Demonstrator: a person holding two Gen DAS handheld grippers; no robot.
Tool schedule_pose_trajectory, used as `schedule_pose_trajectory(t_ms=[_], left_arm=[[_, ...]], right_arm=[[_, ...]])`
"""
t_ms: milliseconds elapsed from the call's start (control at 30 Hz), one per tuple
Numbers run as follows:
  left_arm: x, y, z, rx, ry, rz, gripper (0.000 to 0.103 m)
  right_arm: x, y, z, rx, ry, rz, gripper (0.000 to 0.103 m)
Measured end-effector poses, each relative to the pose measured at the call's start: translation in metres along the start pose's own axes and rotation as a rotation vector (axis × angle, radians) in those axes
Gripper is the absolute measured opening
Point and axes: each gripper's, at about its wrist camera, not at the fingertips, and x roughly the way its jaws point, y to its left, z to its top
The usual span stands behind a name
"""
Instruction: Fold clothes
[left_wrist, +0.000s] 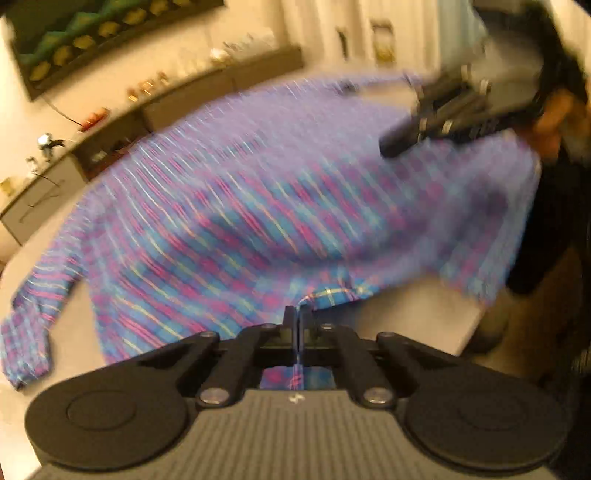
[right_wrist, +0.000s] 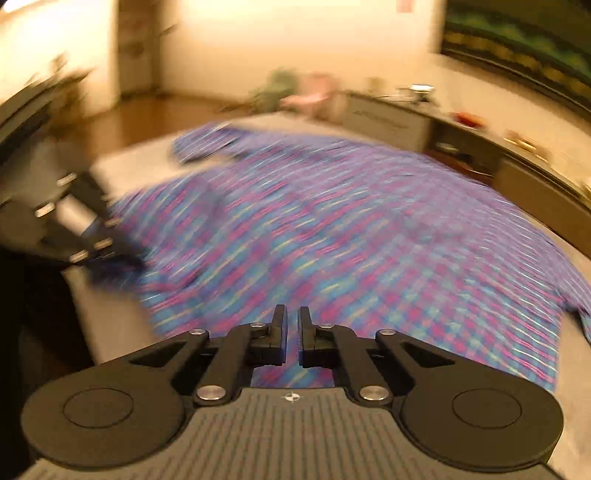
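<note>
Shirt (left_wrist: 258, 206), plaid blue and pink, is lying spread on pale table (left_wrist: 417, 317) | left gripper (left_wrist: 297, 325) is pinching its near hem, jaws together on the cloth | right gripper (right_wrist: 293, 325) is sitting over the cloth, jaws nearly together, grip unclear | far: low cabinet (left_wrist: 221, 92) is standing along the wall.

Both wrist views overlook one shirt (left_wrist: 258, 206) closely.
</note>
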Motion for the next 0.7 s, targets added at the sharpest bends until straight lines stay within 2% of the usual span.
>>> schedule_pose_trajectory(t_ms=[100, 167, 267, 333, 367, 400, 433, 467, 500, 533, 633, 667, 700], left_arm=[[-0.009, 0.019, 0.030, -0.086, -0.052, 0.030, 0.000], [-0.014, 0.030, 0.045, -0.127, -0.062, 0.049, 0.000], [-0.021, 0.043, 0.065, -0.157, -0.063, 0.074, 0.000], [-0.022, 0.048, 0.075, -0.152, -0.058, 0.086, 0.000], [-0.024, 0.049, 0.079, -0.146, -0.058, 0.088, 0.000], [-0.026, 0.049, 0.082, -0.139, -0.059, 0.088, 0.000], [-0.028, 0.048, 0.085, -0.130, -0.061, 0.087, 0.000], [-0.028, 0.046, 0.086, -0.119, -0.061, 0.087, 0.000], [-0.028, 0.043, 0.088, -0.108, -0.062, 0.091, 0.000], [-0.029, 0.041, 0.089, -0.098, -0.063, 0.095, 0.000], [-0.027, 0.040, 0.088, -0.085, -0.065, 0.096, 0.000], [-0.027, 0.041, 0.088, -0.082, -0.065, 0.099, 0.001], [-0.028, 0.042, 0.088, -0.081, -0.066, 0.103, 0.001]], right_arm=[[-0.001, -0.011, 0.004, 0.036, -0.057, -0.160, 0.006], [-0.017, 0.002, 0.002, -0.003, -0.137, -0.185, 0.007], [-0.056, 0.052, -0.005, -0.143, -0.278, -0.024, 0.007], [-0.055, 0.091, -0.015, -0.265, -0.256, 0.072, 0.008], [-0.050, 0.110, -0.020, -0.329, -0.232, 0.112, 0.012], [-0.041, 0.127, -0.026, -0.397, -0.201, 0.132, 0.023], [-0.024, 0.139, -0.031, -0.465, -0.161, 0.113, 0.033], [-0.009, 0.145, -0.033, -0.513, -0.132, 0.084, 0.053], [0.009, 0.148, -0.035, -0.550, -0.112, 0.053, 0.065], [0.025, 0.150, -0.035, -0.574, -0.095, 0.031, 0.068], [0.068, 0.151, -0.029, -0.556, -0.063, 0.028, 0.068], [0.079, 0.150, -0.027, -0.520, -0.051, 0.041, 0.060], [0.086, 0.148, -0.019, -0.471, -0.018, 0.048, 0.021]])
